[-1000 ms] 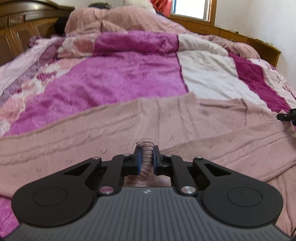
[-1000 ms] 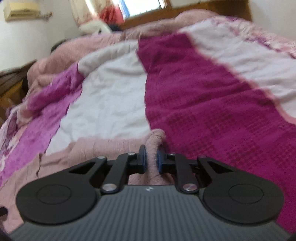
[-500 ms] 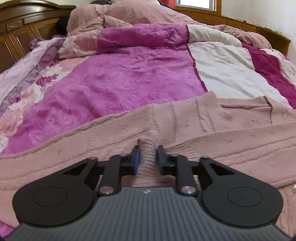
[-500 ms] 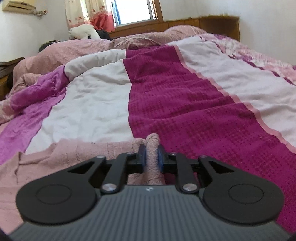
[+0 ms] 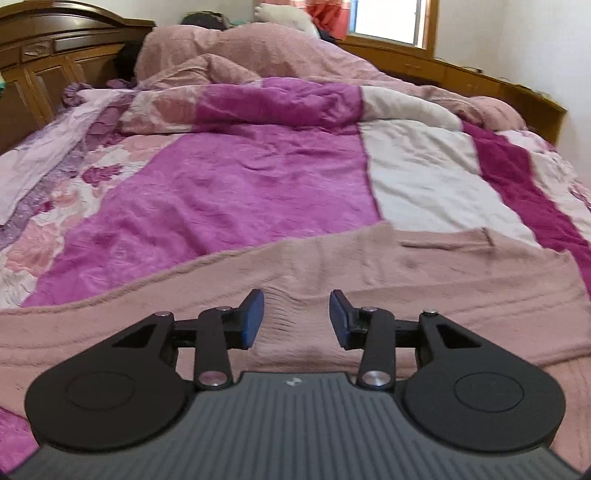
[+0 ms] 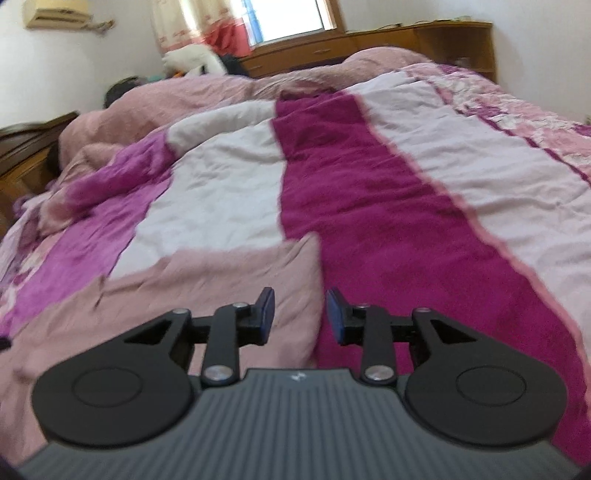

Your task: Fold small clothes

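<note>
Knitwear first: we see a dusty-pink sweater [image 5: 369,273] spread flat on the bed, over the quilt [image 5: 251,192], and every place below is given from that sweater. Our left gripper [image 5: 295,317] hangs just above its near middle; its jaws are opening, the blue pads [image 5: 251,325] stand clear of the knit, and only a low ridge of wool lies between them, untouched. Our right gripper [image 6: 300,314] hovers over the sweater [image 6: 207,280] at its right edge, where pink wool meets the quilt's [image 6: 388,229] dark magenta stripe; its jaws are opening too, and the pads [image 6: 266,314] press on nothing. Beyond the sweater's far edge the quilt runs up to a heaped pink blanket [image 5: 266,51]. A wooden headboard [image 5: 48,51] stands far left of the sweater, a window [image 6: 288,18] far behind it.
</note>
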